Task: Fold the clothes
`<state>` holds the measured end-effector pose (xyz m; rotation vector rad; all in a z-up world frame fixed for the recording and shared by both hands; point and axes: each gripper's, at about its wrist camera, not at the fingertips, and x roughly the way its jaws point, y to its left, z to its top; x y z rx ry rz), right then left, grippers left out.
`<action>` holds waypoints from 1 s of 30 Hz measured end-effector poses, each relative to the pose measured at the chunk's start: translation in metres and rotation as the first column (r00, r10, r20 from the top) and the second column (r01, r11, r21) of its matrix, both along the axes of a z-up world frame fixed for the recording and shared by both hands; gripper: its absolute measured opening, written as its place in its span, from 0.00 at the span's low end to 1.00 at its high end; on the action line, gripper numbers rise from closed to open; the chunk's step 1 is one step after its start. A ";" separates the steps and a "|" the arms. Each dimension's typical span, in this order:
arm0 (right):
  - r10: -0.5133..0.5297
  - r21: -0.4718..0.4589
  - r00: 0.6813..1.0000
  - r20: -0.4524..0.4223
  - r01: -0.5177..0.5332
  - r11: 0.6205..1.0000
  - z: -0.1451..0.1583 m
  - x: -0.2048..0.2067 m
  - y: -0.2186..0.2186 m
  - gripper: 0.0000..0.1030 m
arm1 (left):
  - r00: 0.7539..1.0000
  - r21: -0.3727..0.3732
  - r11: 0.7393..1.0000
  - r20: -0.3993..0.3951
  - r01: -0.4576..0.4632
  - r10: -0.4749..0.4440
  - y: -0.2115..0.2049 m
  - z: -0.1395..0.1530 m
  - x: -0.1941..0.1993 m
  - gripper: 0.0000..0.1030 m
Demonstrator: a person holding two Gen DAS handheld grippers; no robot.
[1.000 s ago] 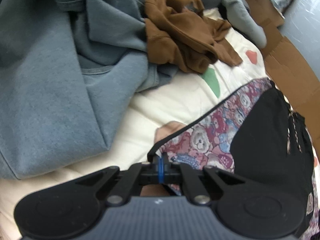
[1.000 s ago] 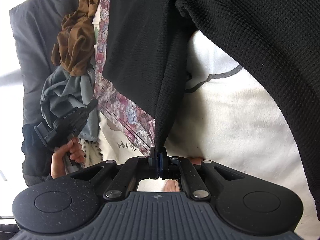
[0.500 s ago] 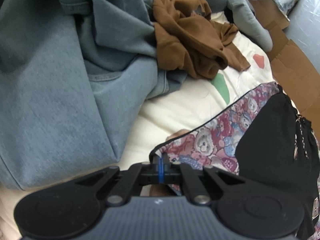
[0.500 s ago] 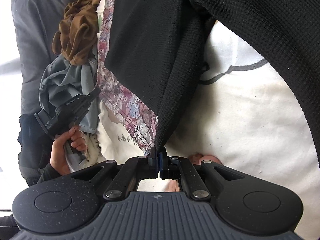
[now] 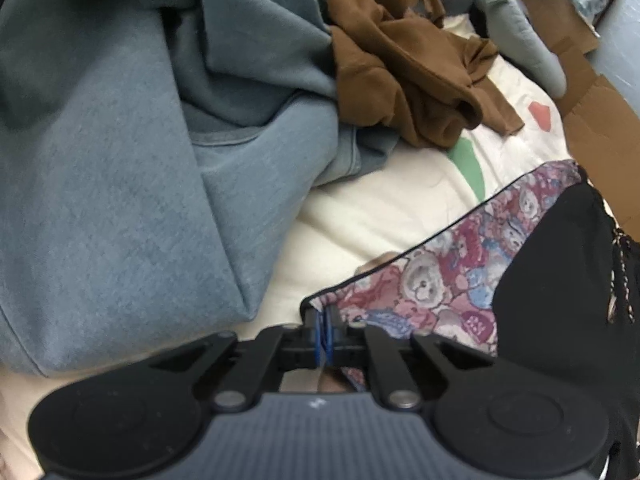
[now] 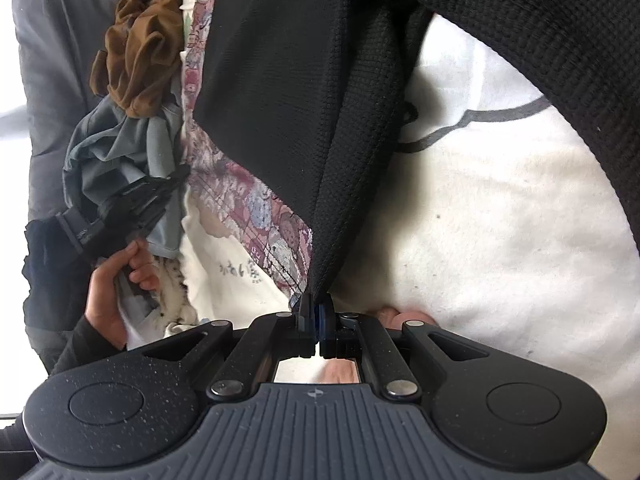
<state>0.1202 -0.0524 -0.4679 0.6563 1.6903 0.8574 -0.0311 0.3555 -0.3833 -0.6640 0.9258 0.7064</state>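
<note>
Right gripper (image 6: pixel 316 314) low in the middle, jaws pinched tight on a fold of black waffle-knit garment (image 6: pixel 288 92) that runs up and away to the top. Bear-print lining (image 6: pixel 260 208) peeking out along its left edge. White bedding (image 6: pixel 480 220) with a thin dark line drawn on it off to the right. Over on the left, a hand (image 6: pixel 114 284) wrapped round the left gripper (image 6: pixel 182 174), tips right at the lining's edge, can't tell if touching. Behind that, crumpled grey-blue clothing (image 6: pixel 120 152) with a brown garment (image 6: pixel 140 48) bunched just above it.
</note>
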 end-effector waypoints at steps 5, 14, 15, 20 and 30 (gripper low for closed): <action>0.013 0.017 1.000 0.002 -0.013 1.000 0.016 0.006 -0.010 0.08 | 1.000 -0.014 1.000 -0.016 -0.005 0.005 -0.004 0.011 0.000 0.13; 0.019 0.061 0.982 0.188 -0.031 0.998 0.062 0.034 -0.030 0.32 | 0.998 0.011 0.998 0.006 0.065 -0.065 -0.022 0.036 0.022 0.18; 0.016 0.054 0.976 0.216 -0.028 0.998 0.068 0.038 -0.033 0.32 | 0.997 0.014 0.997 0.011 0.075 -0.075 -0.025 0.038 0.027 0.20; -0.030 0.016 0.939 0.344 0.026 1.000 0.089 0.056 -0.051 0.32 | 0.993 0.023 0.993 0.012 0.118 -0.118 -0.034 0.038 0.053 0.25; -0.052 -0.176 0.797 0.601 0.195 0.965 0.119 0.100 -0.108 0.32 | 0.971 0.037 0.970 0.021 0.239 -0.239 -0.051 0.031 0.110 0.43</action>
